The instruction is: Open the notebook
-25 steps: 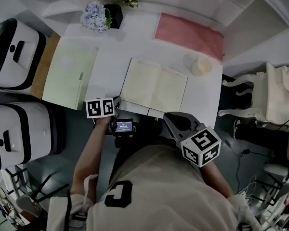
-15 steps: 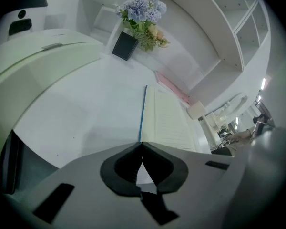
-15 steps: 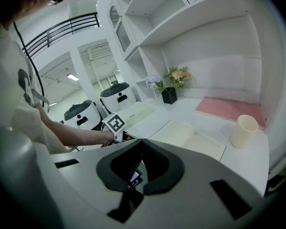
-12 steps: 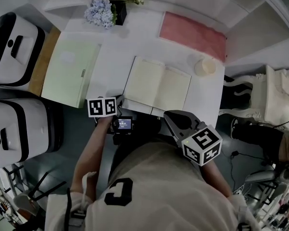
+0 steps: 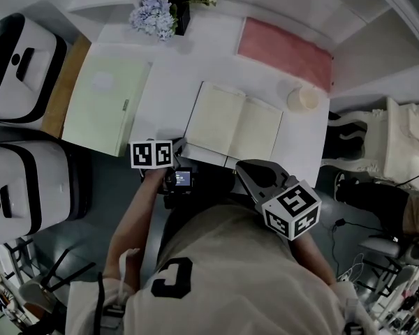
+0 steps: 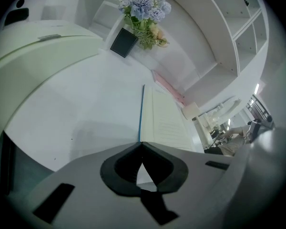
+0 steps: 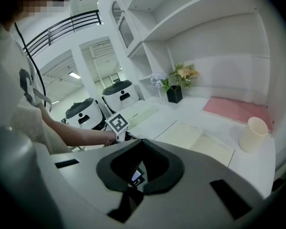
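Neither gripper has visibly shifted in the last second; the left gripper (image 6: 141,146) and right gripper (image 7: 141,142) both have their jaws closed on nothing. Only the left gripper view shows the blue cover edge of the notebook (image 6: 164,120). It lies open on the table (image 6: 86,109), its near corner just beyond the left tips.

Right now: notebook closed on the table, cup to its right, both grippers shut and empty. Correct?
Not closed: the head view shows the notebook lying open, both pages up. The rest stands: cup to its right, left gripper and right gripper shut and empty.
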A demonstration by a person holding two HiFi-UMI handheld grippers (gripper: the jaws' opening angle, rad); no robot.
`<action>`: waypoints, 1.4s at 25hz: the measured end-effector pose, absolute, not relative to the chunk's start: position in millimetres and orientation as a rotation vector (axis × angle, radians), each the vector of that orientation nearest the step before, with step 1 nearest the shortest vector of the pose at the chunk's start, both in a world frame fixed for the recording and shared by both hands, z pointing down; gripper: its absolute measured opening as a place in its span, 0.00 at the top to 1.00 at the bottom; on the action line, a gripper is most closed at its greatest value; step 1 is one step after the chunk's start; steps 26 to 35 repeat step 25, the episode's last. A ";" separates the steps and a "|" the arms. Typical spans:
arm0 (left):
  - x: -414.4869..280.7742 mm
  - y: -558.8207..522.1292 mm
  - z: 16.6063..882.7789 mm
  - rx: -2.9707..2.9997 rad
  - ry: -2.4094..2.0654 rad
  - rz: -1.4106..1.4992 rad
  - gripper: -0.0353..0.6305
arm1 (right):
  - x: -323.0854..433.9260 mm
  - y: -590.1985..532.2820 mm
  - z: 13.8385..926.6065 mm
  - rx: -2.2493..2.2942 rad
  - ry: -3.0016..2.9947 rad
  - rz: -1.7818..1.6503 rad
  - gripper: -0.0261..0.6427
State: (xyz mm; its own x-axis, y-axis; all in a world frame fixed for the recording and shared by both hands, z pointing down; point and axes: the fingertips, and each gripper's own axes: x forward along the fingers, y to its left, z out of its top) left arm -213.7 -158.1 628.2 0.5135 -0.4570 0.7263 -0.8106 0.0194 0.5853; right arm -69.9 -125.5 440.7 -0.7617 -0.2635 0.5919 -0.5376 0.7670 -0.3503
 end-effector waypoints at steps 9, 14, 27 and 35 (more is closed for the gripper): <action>-214.0 -157.6 628.5 1.637 -1.076 0.386 0.92 | -79.2 -123.4 440.2 0.615 -2.439 0.686 0.93; -214.2 -158.0 628.9 1.648 -1.067 0.383 0.92 | -82.3 -121.2 439.6 0.620 -2.442 0.679 0.93; -215.6 -153.8 628.1 1.658 -1.053 0.377 0.92 | -78.3 -110.7 435.6 0.658 -2.442 0.676 0.93; -215.6 -153.8 628.1 1.658 -1.053 0.377 0.92 | -78.3 -110.7 435.6 0.658 -2.442 0.676 0.93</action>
